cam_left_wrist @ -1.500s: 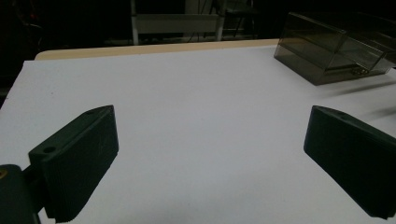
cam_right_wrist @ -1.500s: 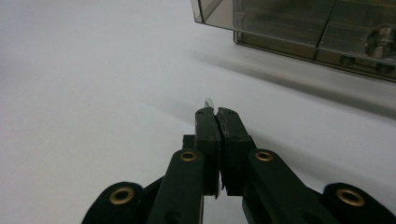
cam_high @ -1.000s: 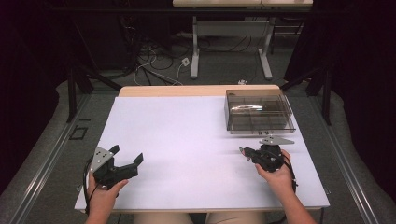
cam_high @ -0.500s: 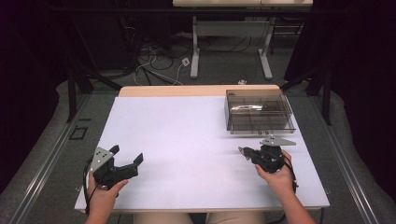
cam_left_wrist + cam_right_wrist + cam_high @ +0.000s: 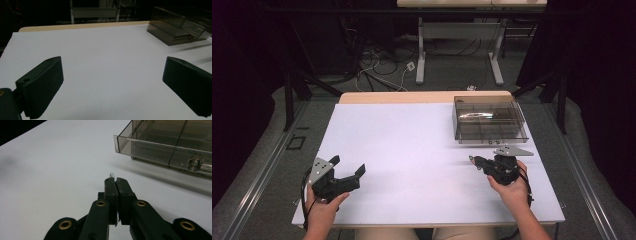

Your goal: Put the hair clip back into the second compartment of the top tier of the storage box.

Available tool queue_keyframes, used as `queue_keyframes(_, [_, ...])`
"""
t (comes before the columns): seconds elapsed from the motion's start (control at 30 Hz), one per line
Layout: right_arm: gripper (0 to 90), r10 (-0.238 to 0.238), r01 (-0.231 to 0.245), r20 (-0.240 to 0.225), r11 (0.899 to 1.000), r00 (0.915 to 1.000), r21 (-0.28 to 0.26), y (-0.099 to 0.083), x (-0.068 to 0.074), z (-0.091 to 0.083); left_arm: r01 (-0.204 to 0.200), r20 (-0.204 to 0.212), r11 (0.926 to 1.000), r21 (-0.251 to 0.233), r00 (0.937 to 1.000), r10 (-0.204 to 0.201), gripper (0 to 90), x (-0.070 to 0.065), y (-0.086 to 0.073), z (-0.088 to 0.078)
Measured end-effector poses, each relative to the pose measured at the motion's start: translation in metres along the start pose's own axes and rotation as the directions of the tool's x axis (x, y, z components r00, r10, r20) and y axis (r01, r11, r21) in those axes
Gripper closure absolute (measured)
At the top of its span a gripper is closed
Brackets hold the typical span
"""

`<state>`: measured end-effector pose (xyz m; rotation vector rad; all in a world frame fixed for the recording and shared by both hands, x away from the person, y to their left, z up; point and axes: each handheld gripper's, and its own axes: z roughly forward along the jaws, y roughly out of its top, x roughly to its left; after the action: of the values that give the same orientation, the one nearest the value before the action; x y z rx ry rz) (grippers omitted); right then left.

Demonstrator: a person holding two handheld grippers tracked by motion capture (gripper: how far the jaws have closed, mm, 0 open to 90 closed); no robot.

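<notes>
**Inspector:** Fingers point(image 5: 42, 85) of the left gripper point(image 5: 348, 165) stand wide apart with nothing between them. It rests low at the near left of the table point(image 5: 402, 135), parked out of the work. The right gripper point(image 5: 473, 160) has its jaws pressed flat together.

**Clerk:** Is it holding anything?

**Inspector:** A thin pale sliver point(image 5: 111, 174) stands up at the tip of one jaw. I cannot tell what it is, or whether it is pinched or only lies behind the tip.

**Clerk:** And the box?

**Inspector:** The smoky clear box point(image 5: 489, 120) sits at the far right of the table, just beyond the right gripper and not touching it. In my judgement it is set there to be within easy reach of that hand.

**Clerk:** How does it lie?

**Inspector:** Flat on its base, with its long axis running across the table from left to right. The front face, with a small clear knob point(image 5: 194, 163), is turned toward the person. The shut jaws point past its near left corner, not at the knob.
</notes>
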<state>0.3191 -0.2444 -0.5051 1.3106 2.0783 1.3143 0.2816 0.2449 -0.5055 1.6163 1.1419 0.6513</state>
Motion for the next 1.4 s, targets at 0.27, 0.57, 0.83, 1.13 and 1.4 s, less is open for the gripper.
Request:
queue_keyframes(0.27, [88.0, 0.013, -0.014, -0.009, 1.000, 0.9999, -0.016, 0.003, 0.001, -0.004, 0.001, 0.000, 1.0000, 0.001, 1.0000, -0.001, 3.2, 0.000, 0.000, 0.000])
queue_keyframes(0.57, [88.0, 0.004, -0.004, -0.007, 1.000, 1.0000, -0.029, 0.009, 0.003, -0.009, 0.003, -0.001, 1.0000, -0.001, 1.0000, -0.003, 3.2, 0.000, 0.000, 0.000])
queue_keyframes(0.83, [88.0, 0.008, -0.008, -0.015, 0.999, 0.9999, -0.034, 0.016, 0.004, -0.012, -0.001, -0.002, 1.0000, 0.003, 1.0000, 0.001, 3.2, -0.001, 0.000, 0.000])
queue_keyframes(1.13, [88.0, 0.015, -0.016, -0.016, 0.999, 0.9998, -0.038, 0.026, 0.005, -0.014, -0.001, -0.006, 1.0000, 0.002, 1.0000, 0.001, 3.3, 0.000, 0.000, 0.000])
queue_keyframes(1.4, [88.0, 0.003, -0.004, -0.018, 0.999, 0.9998, -0.038, 0.039, 0.006, -0.015, 0.004, -0.007, 1.0000, -0.003, 1.0000, -0.004, 3.3, 0.000, -0.001, 0.000])
